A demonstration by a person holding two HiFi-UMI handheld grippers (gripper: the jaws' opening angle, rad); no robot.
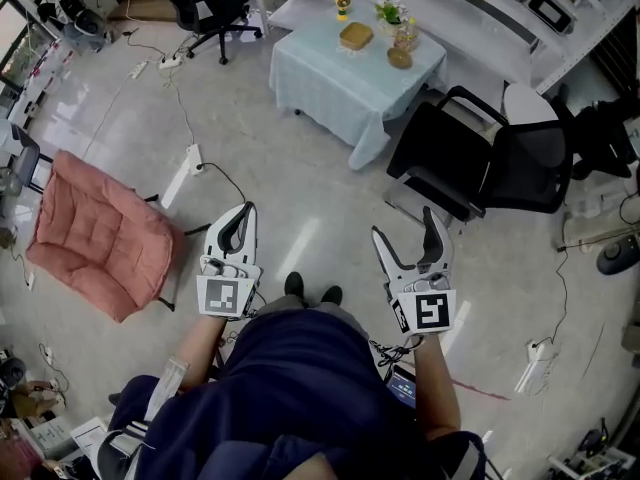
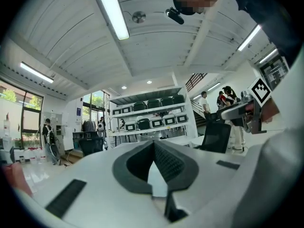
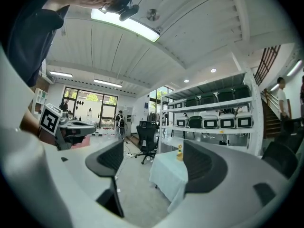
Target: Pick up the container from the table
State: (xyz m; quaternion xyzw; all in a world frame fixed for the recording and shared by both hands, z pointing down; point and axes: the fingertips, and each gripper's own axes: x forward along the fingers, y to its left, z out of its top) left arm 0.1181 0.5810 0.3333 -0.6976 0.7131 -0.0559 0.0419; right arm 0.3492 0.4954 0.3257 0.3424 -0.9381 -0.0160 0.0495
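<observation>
The person stood well back from the desk (image 1: pixel 330 78), both tools held level at the waist and aimed across open floor toward it. I judged this a ready stance ahead of the approach, since nothing was within reach.

The right tool (image 1: pixel 404 225) was released, its jaws spread wide with nothing between them. In the right gripper view the cloth-draped desk (image 3: pixel 168 172) sat framed in that gap, which suggests this was the tool meant for the pick. The left tool (image 1: pixel 244 211) was clenched on nothing; the left gripper view showed its dark ribbed pads meeting at the tips (image 2: pixel 153 144).

The container (image 1: pixel 355 36) lay on the far part of the desk top. It was a shallow, tan, roughly square piece with rounded corners — likely the task's thing, though several small items shared the cloth. A small potted plant (image 1: pixel 390 11) stood just beyond it and a round brown dish (image 1: pixel 399 58) near its right. A black office chair (image 1: pixel 480 158) stood beside the desk's right corner, something to steer round on the way in.
</observation>
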